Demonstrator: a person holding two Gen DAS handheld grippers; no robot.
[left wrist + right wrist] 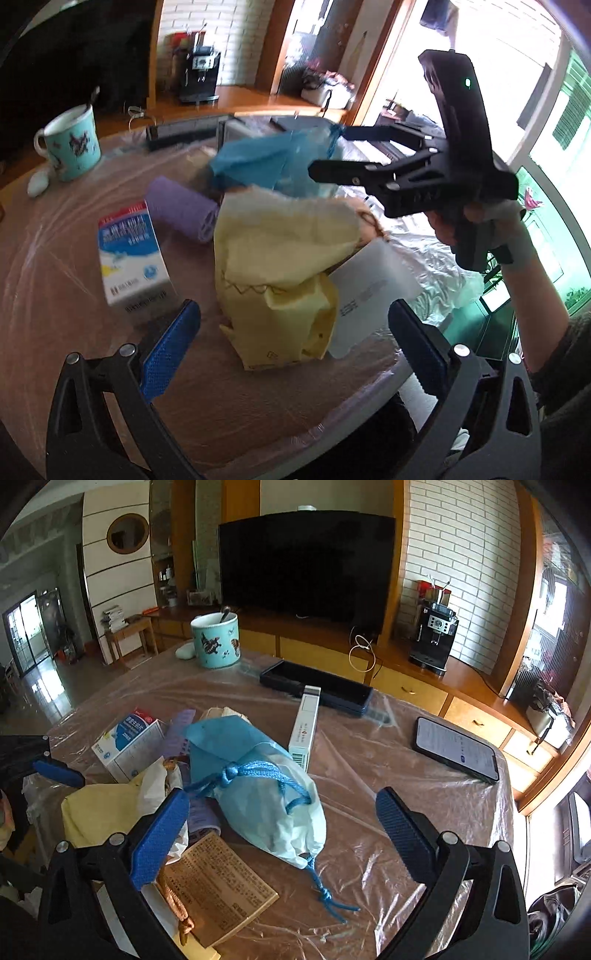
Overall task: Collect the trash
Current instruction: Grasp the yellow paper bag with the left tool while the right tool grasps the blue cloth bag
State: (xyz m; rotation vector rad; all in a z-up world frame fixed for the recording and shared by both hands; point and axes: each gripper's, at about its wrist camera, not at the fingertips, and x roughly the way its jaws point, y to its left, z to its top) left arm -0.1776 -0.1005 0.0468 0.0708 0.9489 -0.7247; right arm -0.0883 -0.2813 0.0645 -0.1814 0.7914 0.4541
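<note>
The right hand-held gripper [282, 834] hovers with its blue pads spread wide and nothing between them, right over the blue pouch [258, 775]; the left hand-held gripper [293, 339] is likewise released and empty, facing the yellow bag [280, 269]. The pouch lies on the plastic-covered surface [369, 746], in the middle of a trash pile: the yellow bag touches it on the side toward the left gripper, a printed leaflet [221, 886] lies just in front of it, a milk carton [129, 746] sits behind the bag, and a slim white box [304, 734] rests just beyond it. The pouch looks soft, light and crushable, so it would probably squash rather than slip; the knotted drawstring neck [231, 771] seems the firmest place to pinch. The mug [216, 638] and phone [456, 749], well apart from the pouch, likely stay.
</note>
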